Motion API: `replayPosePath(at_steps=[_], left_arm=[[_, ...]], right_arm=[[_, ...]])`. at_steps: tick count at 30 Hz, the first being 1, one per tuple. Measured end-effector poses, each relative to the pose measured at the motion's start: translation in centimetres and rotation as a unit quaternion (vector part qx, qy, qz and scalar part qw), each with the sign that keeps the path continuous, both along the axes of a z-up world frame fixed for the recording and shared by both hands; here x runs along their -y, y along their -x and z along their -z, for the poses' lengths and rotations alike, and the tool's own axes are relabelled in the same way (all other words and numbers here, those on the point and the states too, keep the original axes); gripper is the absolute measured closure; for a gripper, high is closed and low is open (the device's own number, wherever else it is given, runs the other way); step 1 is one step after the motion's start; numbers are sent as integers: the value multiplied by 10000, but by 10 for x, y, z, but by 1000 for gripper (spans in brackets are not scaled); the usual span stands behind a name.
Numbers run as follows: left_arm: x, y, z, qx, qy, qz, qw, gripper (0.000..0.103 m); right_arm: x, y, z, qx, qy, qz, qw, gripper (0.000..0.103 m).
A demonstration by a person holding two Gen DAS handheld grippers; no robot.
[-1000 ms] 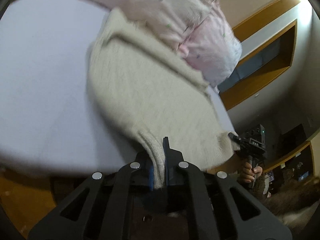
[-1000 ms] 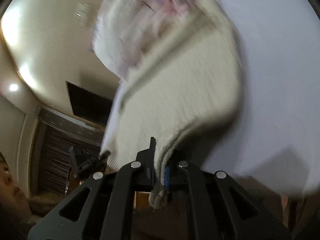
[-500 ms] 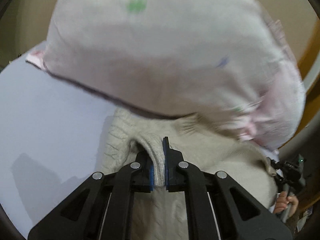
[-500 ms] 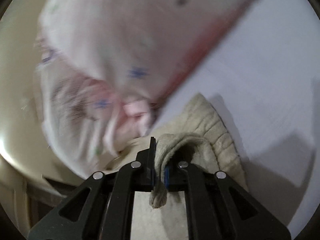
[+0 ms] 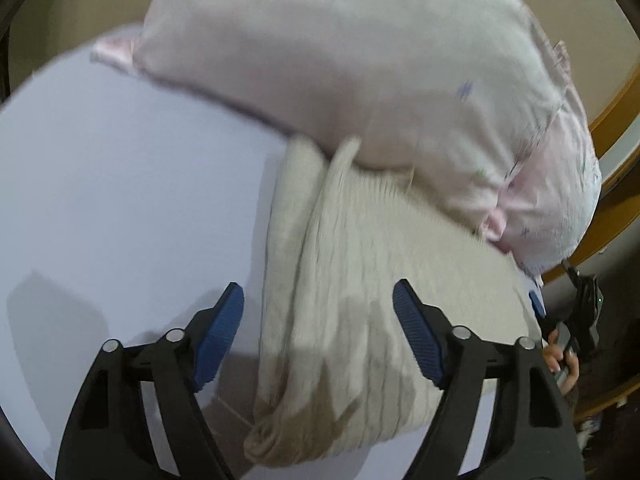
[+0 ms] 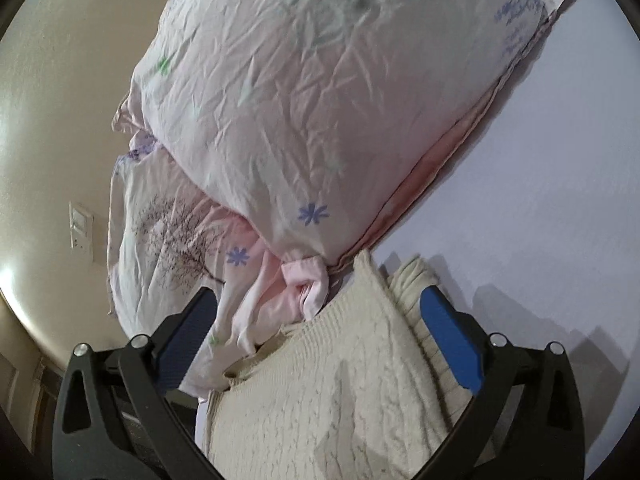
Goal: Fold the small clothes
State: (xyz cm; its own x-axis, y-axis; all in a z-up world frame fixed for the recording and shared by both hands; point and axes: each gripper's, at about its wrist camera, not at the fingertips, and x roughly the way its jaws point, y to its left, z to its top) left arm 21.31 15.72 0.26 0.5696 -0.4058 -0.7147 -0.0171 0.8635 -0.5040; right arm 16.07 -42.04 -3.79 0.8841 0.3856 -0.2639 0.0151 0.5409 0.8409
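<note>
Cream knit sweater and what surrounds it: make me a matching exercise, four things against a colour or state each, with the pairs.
Things:
1. cream knit sweater
2. pillow
3. left gripper
4. bed sheet

Descriptions:
A. pale pink with small blue and green flowers
B. folded over, lying on the sheet against the pillow
C. plain lavender-white, flat
D. open, blue pads either side of the knit

Pairs: 1-B, 2-A, 3-D, 4-C
</note>
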Motion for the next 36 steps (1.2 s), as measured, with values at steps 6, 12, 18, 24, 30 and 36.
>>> replayPosePath(at_steps=[6,12,18,24,30,36], left_arm=[[9,9,9,-92,453,-81,9989,68],[18,9,-7,103,1701,-166,9852,86],[153,-6,-81,970,2273,1439,9583,86],[344,-46,-40,185,1817,2934,9384,84],[327,-32,-65,803,2451,3030,9174,69],[243,-30,-55,833,417,1538,9837,38]], right_arm=[[-16,-8,1,-86,-81,-265,9996,2],[-17,-11,-9,34,-200,-504,9985,2],[-1,7,-37,393,226,-291,9985,2],[22,16,-48,306,807,-73,9962,2],[33,-5,-30,-389,486,-871,9943,2],[2,-33,-6,-1496,932,-1573,9717,2]])
